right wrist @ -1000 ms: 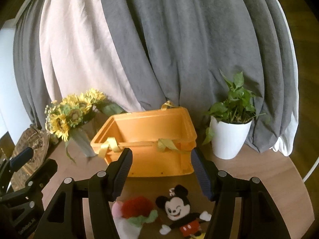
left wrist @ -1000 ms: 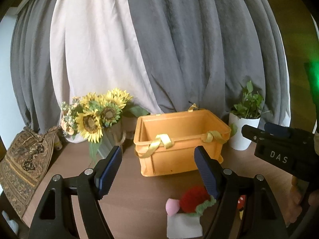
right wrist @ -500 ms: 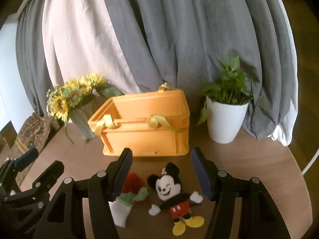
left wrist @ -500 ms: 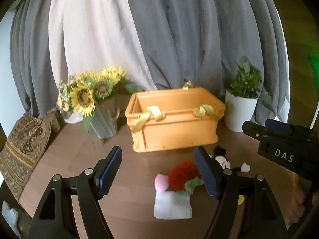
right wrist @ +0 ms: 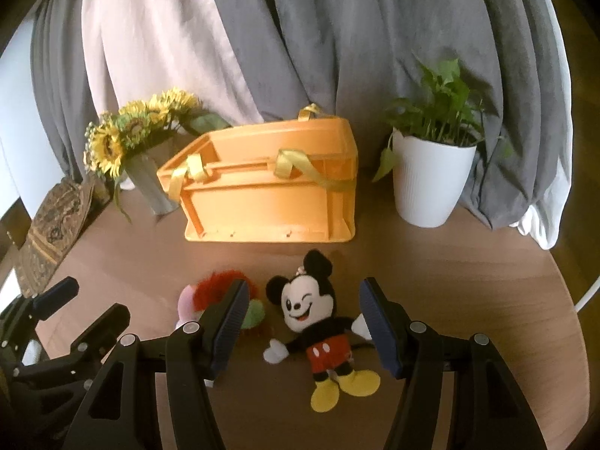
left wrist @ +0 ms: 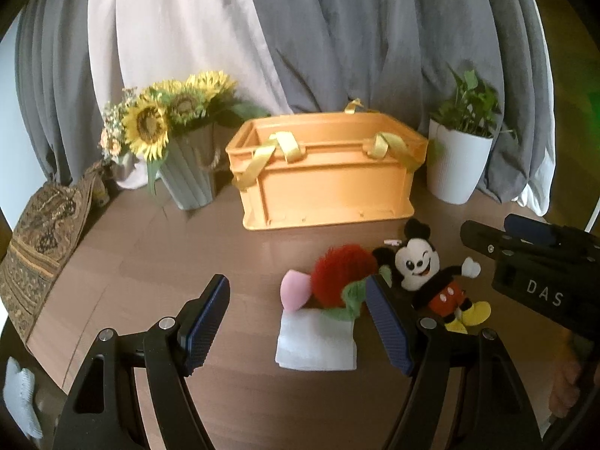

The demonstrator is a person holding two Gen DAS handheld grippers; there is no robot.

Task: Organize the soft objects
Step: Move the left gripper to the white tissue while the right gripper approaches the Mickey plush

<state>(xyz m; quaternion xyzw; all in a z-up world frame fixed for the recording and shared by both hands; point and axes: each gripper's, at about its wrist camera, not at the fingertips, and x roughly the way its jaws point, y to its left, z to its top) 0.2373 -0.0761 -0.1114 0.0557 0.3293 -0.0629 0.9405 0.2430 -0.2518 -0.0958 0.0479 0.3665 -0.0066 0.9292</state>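
Note:
A Mickey Mouse plush (right wrist: 315,322) lies on its back on the wooden table, in front of an orange plastic bin (right wrist: 270,195) with yellow ribbons. My right gripper (right wrist: 303,322) is open and empty, its jaws either side of the plush in view, above it. Left of Mickey lie a red fuzzy ball (left wrist: 343,273) with green trim, a pink soft piece (left wrist: 294,294) and a folded white cloth (left wrist: 317,341). My left gripper (left wrist: 296,322) is open and empty above the cloth. Mickey (left wrist: 423,266) and the bin (left wrist: 326,176) also show in the left wrist view.
A grey vase of sunflowers (left wrist: 180,138) stands left of the bin, a white potted plant (right wrist: 431,172) right of it. Grey and white curtains hang behind. A patterned cloth (left wrist: 33,247) lies at the table's left edge. The round table edge (right wrist: 555,292) curves at right.
Both grippers have tilted down and drawn back, so the toys now sit higher in view, between the fingers. Nothing on the table moved and both grippers stayed open.

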